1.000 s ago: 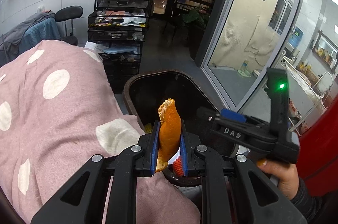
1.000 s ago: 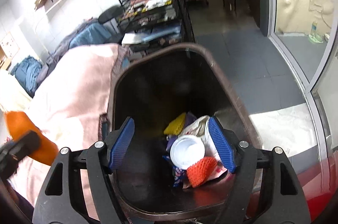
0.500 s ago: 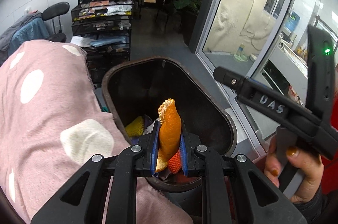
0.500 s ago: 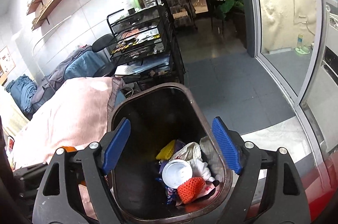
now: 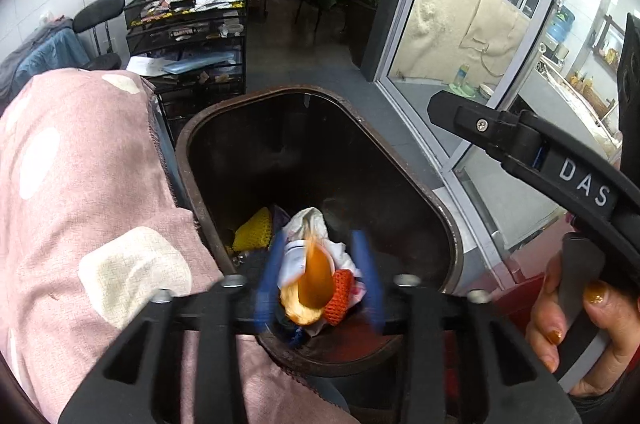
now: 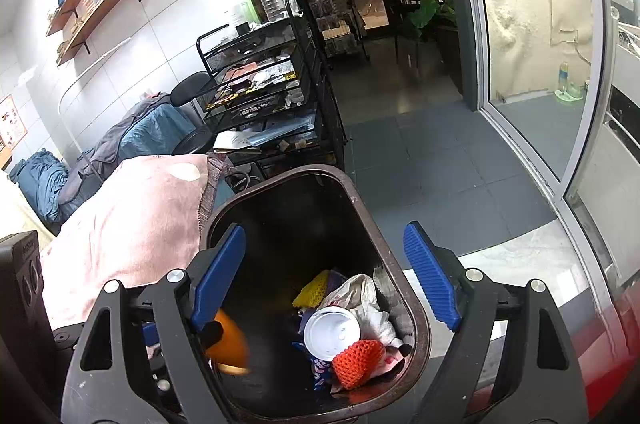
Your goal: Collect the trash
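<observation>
Start at your left: the pink spotted blanket (image 5: 100,192) lies just to the left of your left gripper (image 5: 318,276), touching the near-left edge of the dark bin (image 5: 448,224). That gripper hangs over the bin's mouth, and its jaws have just been opening; the blue pads are blurred and stand clear of the orange peel (image 5: 314,286), which sits between them, smeared as if it is dropping (so no grip on it). In the right wrist view the peel (image 6: 230,344) shows inside the bin's near-left wall, just behind the right gripper's left finger.

Below and ahead of the left gripper the bin already holds a yellow foam net (image 5: 254,234), a white cup lid (image 6: 332,332), crumpled paper and an orange-red foam net (image 6: 358,364).

Further right, your right gripper (image 6: 326,280) is spread wide and empty, above the bin's near rim, with your hand (image 5: 576,324) on its handle.

The step in hand looks like the release of the peel into the bin. Next, I'd judge, you need to confirm it fell inside, then lift both grippers clear and look for the next piece of trash, which these views do not show.
</observation>
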A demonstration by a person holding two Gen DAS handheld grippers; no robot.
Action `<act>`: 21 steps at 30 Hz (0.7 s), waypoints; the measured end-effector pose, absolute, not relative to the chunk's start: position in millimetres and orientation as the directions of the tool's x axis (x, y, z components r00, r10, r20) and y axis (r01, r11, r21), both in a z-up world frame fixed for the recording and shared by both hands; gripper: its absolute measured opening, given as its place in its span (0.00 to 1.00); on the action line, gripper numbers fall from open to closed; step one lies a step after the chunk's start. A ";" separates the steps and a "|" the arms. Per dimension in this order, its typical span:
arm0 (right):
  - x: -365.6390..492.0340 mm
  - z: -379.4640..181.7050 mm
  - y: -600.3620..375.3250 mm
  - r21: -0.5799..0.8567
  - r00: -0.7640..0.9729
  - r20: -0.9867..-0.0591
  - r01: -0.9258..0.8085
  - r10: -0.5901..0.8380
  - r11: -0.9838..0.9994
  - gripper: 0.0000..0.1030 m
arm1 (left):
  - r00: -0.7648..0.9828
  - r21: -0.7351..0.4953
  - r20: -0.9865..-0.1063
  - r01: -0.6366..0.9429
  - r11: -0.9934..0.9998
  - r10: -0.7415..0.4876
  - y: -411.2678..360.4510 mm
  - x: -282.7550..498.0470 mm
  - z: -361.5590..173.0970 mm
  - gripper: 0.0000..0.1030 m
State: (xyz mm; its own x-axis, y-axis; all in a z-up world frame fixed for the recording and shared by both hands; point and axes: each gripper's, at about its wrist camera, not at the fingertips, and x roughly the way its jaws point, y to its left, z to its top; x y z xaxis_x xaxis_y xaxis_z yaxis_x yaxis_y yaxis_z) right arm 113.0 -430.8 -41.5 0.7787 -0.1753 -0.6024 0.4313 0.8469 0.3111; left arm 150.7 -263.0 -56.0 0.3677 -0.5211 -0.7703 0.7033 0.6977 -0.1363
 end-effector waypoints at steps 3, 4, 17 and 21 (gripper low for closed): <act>112.2 -41.2 -430.5 0.307 0.779 -0.602 0.429 -0.176 0.850 0.79 | 0.401 -0.111 -0.754 0.703 0.703 -0.520 -262.8 146.7 -52.2 0.75; 111.6 -40.5 -430.8 0.307 0.780 -0.601 0.428 -0.175 0.850 0.80 | 0.408 -0.103 -0.752 0.703 0.703 -0.518 -263.2 146.2 -51.4 0.78; 109.8 -37.0 -426.0 0.306 0.791 -0.581 0.428 -0.190 0.850 0.87 | 0.521 -0.101 -0.668 0.645 0.758 -0.532 -219.3 130.0 -24.9 0.90; 108.8 -35.2 -416.2 0.300 0.810 -0.559 0.394 -0.174 0.869 0.89 | 0.594 -0.091 -0.613 0.602 0.794 -0.520 -191.2 121.5 -11.6 0.93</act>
State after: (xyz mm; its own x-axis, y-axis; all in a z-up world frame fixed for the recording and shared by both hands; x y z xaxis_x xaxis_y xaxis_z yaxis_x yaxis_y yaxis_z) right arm 108.8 -416.2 -35.2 0.8104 -0.1745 -0.5593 0.3941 0.8688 0.2999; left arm 121.5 -191.2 -11.6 0.5940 -0.5204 -0.6134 0.6017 0.7936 -0.0906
